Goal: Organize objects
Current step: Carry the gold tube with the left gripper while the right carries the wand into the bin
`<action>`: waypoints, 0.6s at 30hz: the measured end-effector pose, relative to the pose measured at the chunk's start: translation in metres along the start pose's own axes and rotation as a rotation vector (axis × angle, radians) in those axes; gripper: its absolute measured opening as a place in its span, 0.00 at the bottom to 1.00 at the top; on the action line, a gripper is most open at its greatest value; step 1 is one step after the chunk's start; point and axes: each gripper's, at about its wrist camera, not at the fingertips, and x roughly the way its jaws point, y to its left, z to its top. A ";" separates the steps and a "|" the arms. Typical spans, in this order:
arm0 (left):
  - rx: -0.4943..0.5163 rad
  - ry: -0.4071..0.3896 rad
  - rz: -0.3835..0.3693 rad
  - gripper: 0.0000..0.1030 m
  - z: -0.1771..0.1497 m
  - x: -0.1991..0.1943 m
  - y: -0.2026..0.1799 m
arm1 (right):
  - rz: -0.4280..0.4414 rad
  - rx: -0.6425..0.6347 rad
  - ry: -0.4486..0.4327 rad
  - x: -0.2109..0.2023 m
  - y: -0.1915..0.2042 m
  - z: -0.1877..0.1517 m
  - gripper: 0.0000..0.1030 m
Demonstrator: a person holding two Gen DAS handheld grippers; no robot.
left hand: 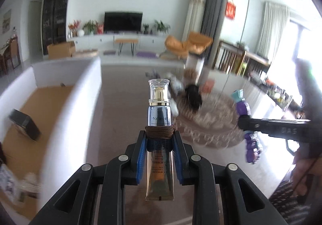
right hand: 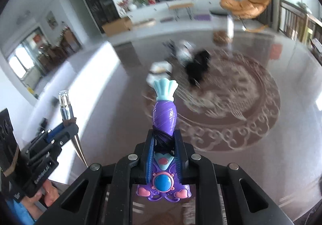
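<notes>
Motion blur smears the far end of the glossy brown tabletop (left hand: 120, 104), so we cannot identify the dark heap (left hand: 193, 96) and pale clutter lying there on a patterned round mat (right hand: 241, 108). Our left gripper (left hand: 160, 142) is clamped on a slim metallic cosmetic tube (left hand: 160, 116), clear-capped with a gold pump and wound with brown cord at the blue pads, held up above the tabletop. Our right gripper (right hand: 164, 144) is clamped on a purple plastic toy wand (right hand: 164, 114) with a pale blue fan-shaped tip, black threads tangled round its waist. Only the right view shows the wand's blue gem and pink hearts; the left view shows it side-on, partly hidden. A white tray (left hand: 66, 104) with a tan floor, seen best from the left, holds a dark box (left hand: 25, 126); its near end is cut off.
</notes>
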 end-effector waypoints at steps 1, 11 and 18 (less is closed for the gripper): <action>-0.015 -0.027 -0.006 0.24 0.006 -0.015 0.006 | 0.022 -0.015 -0.011 -0.005 0.013 0.006 0.18; -0.162 -0.089 0.203 0.24 0.043 -0.099 0.143 | 0.329 -0.211 0.036 0.028 0.203 0.050 0.18; -0.267 0.118 0.414 0.24 0.022 -0.069 0.247 | 0.350 -0.375 0.144 0.093 0.305 0.043 0.19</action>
